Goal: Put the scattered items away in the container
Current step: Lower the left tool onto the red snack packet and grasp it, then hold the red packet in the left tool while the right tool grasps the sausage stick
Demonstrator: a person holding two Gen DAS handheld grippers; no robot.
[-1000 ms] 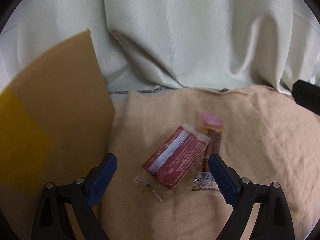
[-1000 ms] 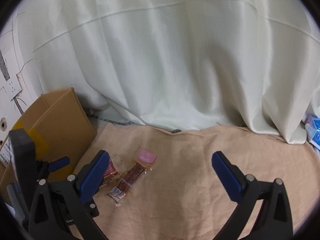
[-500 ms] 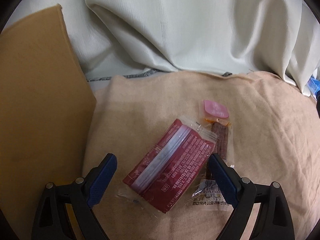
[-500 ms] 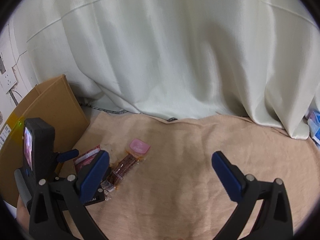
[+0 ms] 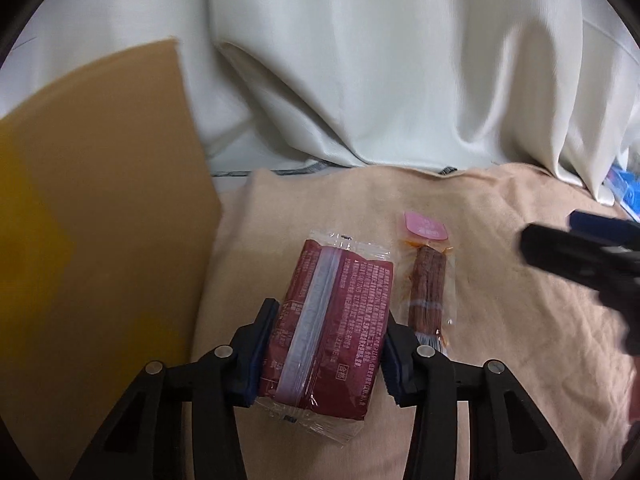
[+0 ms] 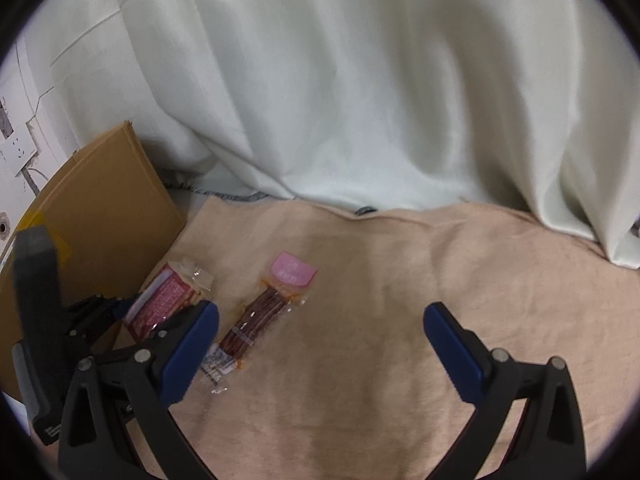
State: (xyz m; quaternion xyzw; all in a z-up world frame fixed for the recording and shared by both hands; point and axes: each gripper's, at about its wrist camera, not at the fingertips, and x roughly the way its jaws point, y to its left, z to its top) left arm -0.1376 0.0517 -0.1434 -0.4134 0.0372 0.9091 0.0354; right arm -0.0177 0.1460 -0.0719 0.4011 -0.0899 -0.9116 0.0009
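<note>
The red packet (image 5: 332, 328) lies flat on the beige cloth (image 5: 500, 320), just right of the cardboard box (image 5: 100, 240), and it sits between my left gripper's (image 5: 324, 352) jaws, which are closing on its long sides; the pads look to be touching the wrapper at both edges, though I can't be sure they are pressing yet. Just beside it, to the right, lies the sausage stick (image 5: 428, 288) in clear wrap with a pink tab. My right gripper (image 6: 320, 344) hangs over bare cloth with its jaws wide open and nothing between them; the stick lies by its left finger.

To do this grip well, I'd finish the squeeze gently, since the soft packet will buckle if pinched hard. I'd keep the jaws low so they catch the body, not just the slippery film. Then I'd lift straight up before swinging left to the box, so the right pad doesn't drag the stick along.
</note>
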